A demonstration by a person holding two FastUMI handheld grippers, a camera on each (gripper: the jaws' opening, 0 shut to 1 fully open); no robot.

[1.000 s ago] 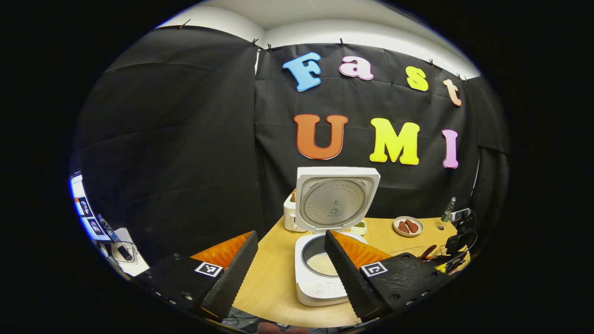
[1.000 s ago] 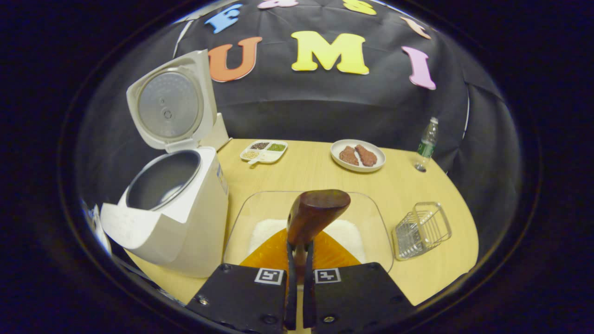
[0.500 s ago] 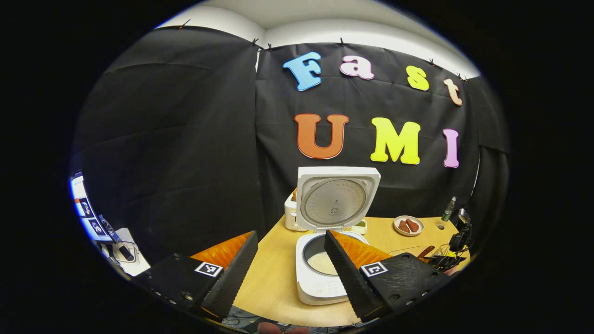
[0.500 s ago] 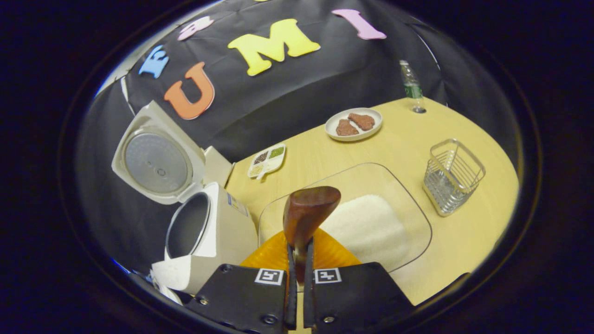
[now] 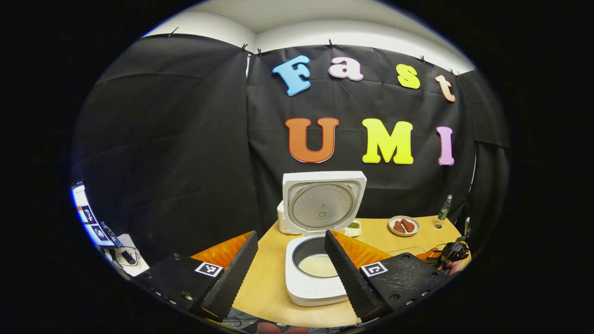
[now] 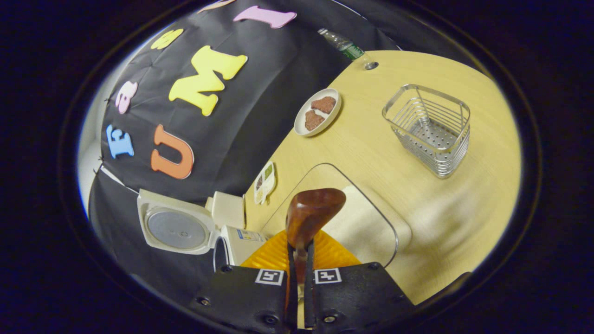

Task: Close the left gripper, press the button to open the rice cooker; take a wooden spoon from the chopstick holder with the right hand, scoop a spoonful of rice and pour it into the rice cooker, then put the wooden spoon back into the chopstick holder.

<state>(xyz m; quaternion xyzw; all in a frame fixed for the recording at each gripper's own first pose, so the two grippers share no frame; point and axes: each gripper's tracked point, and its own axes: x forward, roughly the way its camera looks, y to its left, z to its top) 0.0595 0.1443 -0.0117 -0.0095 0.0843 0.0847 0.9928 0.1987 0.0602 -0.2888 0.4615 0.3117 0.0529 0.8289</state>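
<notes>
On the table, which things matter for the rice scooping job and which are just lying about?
Job: rice cooker, wooden spoon, right gripper, chopstick holder, rice tray.
Lying about: plate of meat, bottle, divided dish.

Each gripper, the left gripper (image 5: 291, 266) and the right gripper (image 6: 300, 278), has black housings with screws, square black-and-white markers, and orange ribbed panels.

No text, label or number on any object can be read.
</notes>
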